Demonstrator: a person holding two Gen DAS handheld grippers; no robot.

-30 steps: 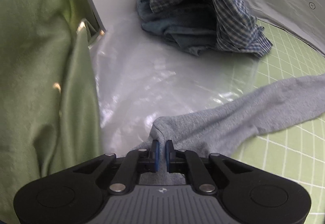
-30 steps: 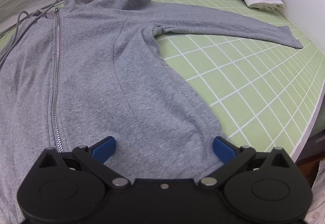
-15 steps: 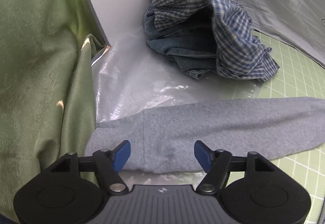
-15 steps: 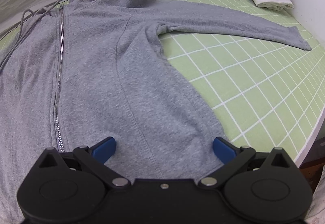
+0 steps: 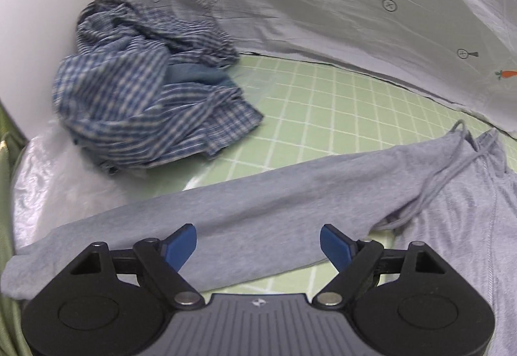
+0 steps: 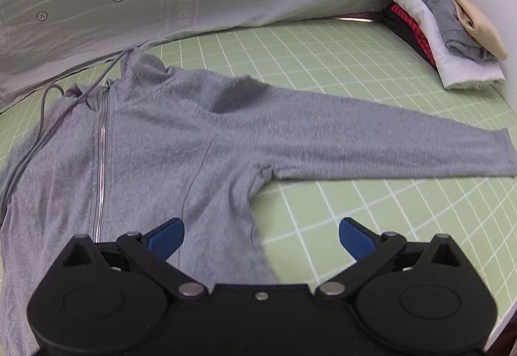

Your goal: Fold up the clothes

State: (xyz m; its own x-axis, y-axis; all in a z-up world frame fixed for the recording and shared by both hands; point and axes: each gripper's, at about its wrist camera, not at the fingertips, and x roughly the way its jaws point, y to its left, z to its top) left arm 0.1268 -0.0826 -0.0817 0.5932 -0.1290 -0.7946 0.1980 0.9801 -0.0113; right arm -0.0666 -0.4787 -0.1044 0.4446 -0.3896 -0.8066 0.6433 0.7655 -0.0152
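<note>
A grey zip hoodie (image 6: 155,142) lies flat, sleeves spread, on a green gridded desk (image 6: 371,214), with the left tongs (image 5: 258,244) and right tongs (image 6: 261,238) both spread wide and empty above it, near a crumpled plaid shirt (image 5: 145,91) and a folded stack (image 6: 446,33).

Hoodie (image 6: 155,142) hem hidden behind right tool (image 6: 260,235), plaid shirt (image 5: 135,97) motion-blurred, backdrop lettering (image 6: 185,13) illegible

Hoodie (image 6: 155,136) flat on mat (image 6: 371,226), crumpled shirt (image 5: 139,97) far left, folded stack (image 6: 442,29) far right.
</note>
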